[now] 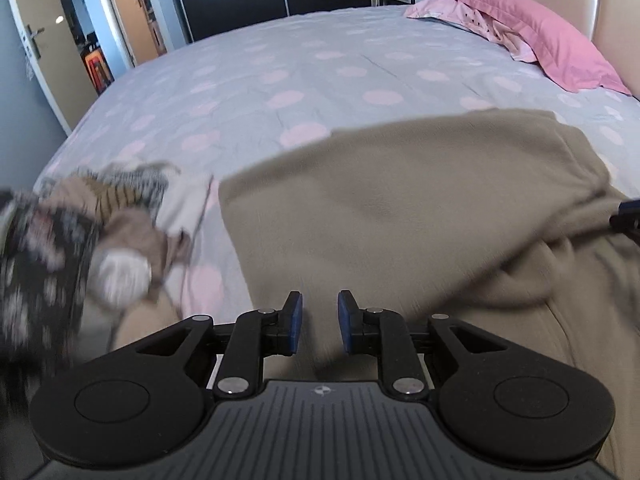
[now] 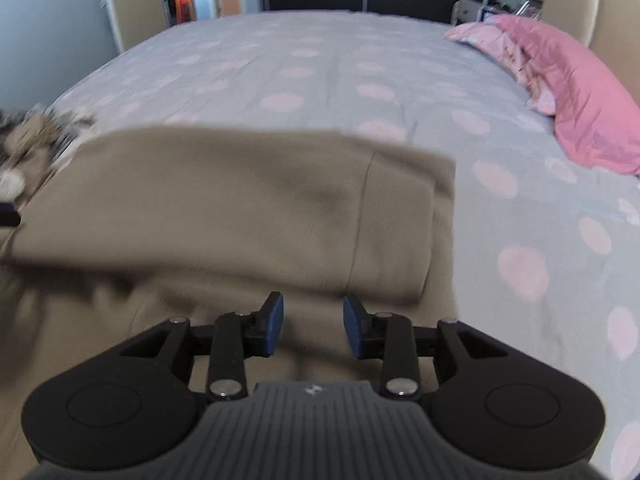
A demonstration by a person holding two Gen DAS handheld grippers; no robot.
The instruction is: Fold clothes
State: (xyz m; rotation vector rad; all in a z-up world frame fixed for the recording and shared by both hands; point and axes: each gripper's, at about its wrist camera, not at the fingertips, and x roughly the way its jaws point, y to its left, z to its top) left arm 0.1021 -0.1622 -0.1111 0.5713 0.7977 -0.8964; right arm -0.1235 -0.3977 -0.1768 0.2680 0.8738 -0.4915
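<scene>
The left gripper (image 1: 320, 322) hangs just above the near part of a beige fleece garment (image 1: 400, 208), its blue pads parted with nothing between them. The right gripper (image 2: 313, 326) is likewise released, jaws apart over the same beige fleece garment (image 2: 248, 208), empty.

The garment lies spread on the polka-dot bedspread (image 1: 280, 80), toward the near edge of the bed. Its far edge looks flat and straight. In the right wrist view a seam runs down the right portion, and the right side appears already doubled over onto the body. In the left wrist view the cloth bunches into loose rolls near the right edge of the frame.

To fold well from here, I judge each gripper should drop onto a near corner or hem, pinch a single clean layer, and both should lift together and carry it evenly toward the far edge, so no diagonal wrinkle forms. The bunched part probably needs smoothing first; thick fleece is likely to hold a lump under a fold.

A blurred heap of unfolded clothes (image 1: 92, 240) sits beside the garment's left edge, near enough to snag. Pink pillows (image 1: 540, 40) lie well apart at the head.
</scene>
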